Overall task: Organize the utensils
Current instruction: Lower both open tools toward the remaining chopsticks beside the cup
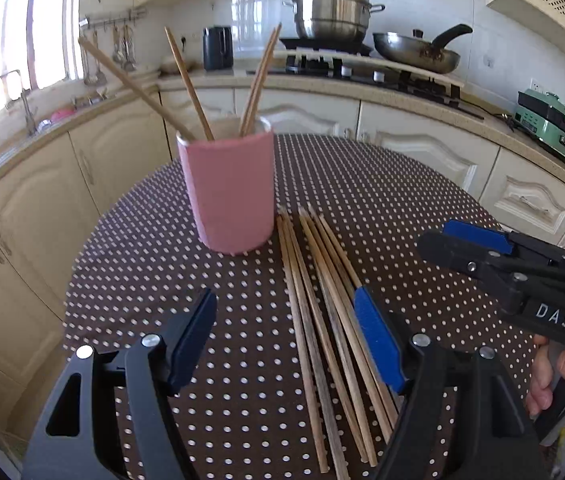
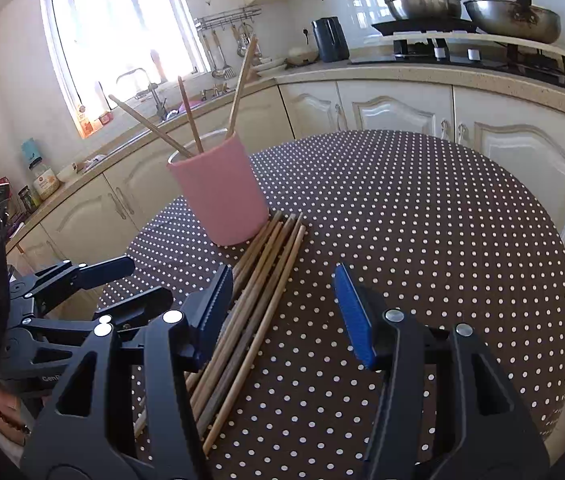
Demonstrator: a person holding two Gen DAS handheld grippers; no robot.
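Chopsticks (image 1: 322, 312) lie in a loose bundle on the polka-dot tablecloth (image 1: 402, 200), their far tips just beside the base of the pink cup (image 1: 230, 192), at about its 5 o'clock in the left wrist view; four more chopsticks (image 1: 190, 84) already stand in that cup, leaning apart. The left gripper (image 1: 282, 340) hangs over the bundle with its jaws spread and nothing between them; the right gripper (image 2: 282, 312) is likewise spread and empty, the sticks passing toward its 7 o'clock. The right tool enters the left view at 3 o'clock. Likely risks: a pinch may catch several round sticks at once and let them roll or scissor out; a low approach could knock the cup, which looks top-heavy with leaning sticks. The right tool reads "DAS"; the left one shows a partial "Gen".
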